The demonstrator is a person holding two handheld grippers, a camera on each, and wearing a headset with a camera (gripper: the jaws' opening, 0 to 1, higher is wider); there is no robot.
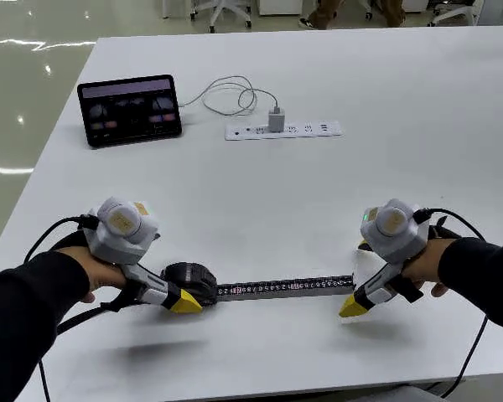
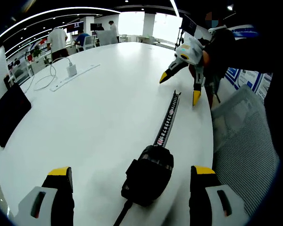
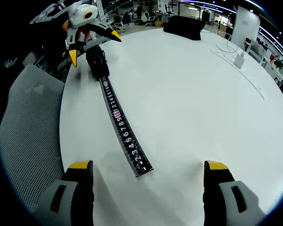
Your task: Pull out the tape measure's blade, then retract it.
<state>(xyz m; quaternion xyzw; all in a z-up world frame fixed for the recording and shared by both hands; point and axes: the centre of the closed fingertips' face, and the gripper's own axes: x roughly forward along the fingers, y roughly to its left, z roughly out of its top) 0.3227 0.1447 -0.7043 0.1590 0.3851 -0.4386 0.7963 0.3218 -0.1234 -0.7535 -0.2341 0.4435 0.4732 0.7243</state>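
Observation:
The black tape measure point(image 1: 193, 280) lies on the white table point(image 1: 318, 193) near its front edge. Its blade point(image 1: 285, 287) is drawn out flat to the right. My left gripper point(image 1: 185, 298) is open, its jaws on either side of the tape measure body point(image 2: 148, 175), not closed on it. My right gripper point(image 1: 357, 285) is open at the blade's free end. In the right gripper view the blade's tip point(image 3: 144, 168) lies between the open yellow-tipped jaws, and the blade point(image 3: 119, 125) runs back to the body point(image 3: 97, 61) and the left gripper point(image 3: 93, 47). The right gripper point(image 2: 179, 89) hovers over the blade's far end point(image 2: 174, 96).
A dark tablet point(image 1: 130, 109) stands at the back left. A white power strip point(image 1: 282, 130) with a charger and a looped cable lies beyond the middle. A grey mesh chair point(image 3: 28, 117) is just off the table's front edge. People stand far off.

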